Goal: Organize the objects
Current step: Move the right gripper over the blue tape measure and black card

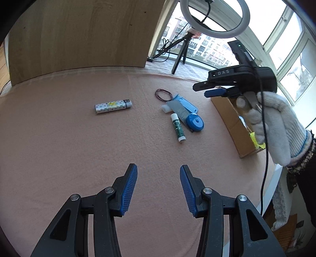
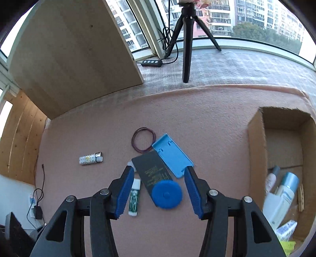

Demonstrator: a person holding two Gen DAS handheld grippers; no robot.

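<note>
On the pink cloth lie a patterned lighter [image 1: 112, 106] [image 2: 91, 158], a green-and-white tube [image 1: 178, 128] [image 2: 134, 197], a round blue tape measure [image 1: 195, 123] [image 2: 167, 194], a dark card [image 2: 152, 174], a blue plastic holder [image 1: 184, 104] [image 2: 172, 158] and a ring of thin bands [image 1: 163, 94] [image 2: 143, 140]. My left gripper [image 1: 158, 189] stands open above bare cloth, well short of them. My right gripper [image 2: 159, 191] [image 1: 199, 90], in a gloved hand [image 1: 272, 126], hangs open above the tape measure and card, holding nothing.
An open cardboard box [image 2: 256, 138] [image 1: 229, 118] at the right holds bottles [image 2: 282, 197] and small packets. A wooden board [image 2: 75, 55] stands at the back left. A tripod [image 2: 186, 39] and a ring light [image 1: 215, 17] stand by the window.
</note>
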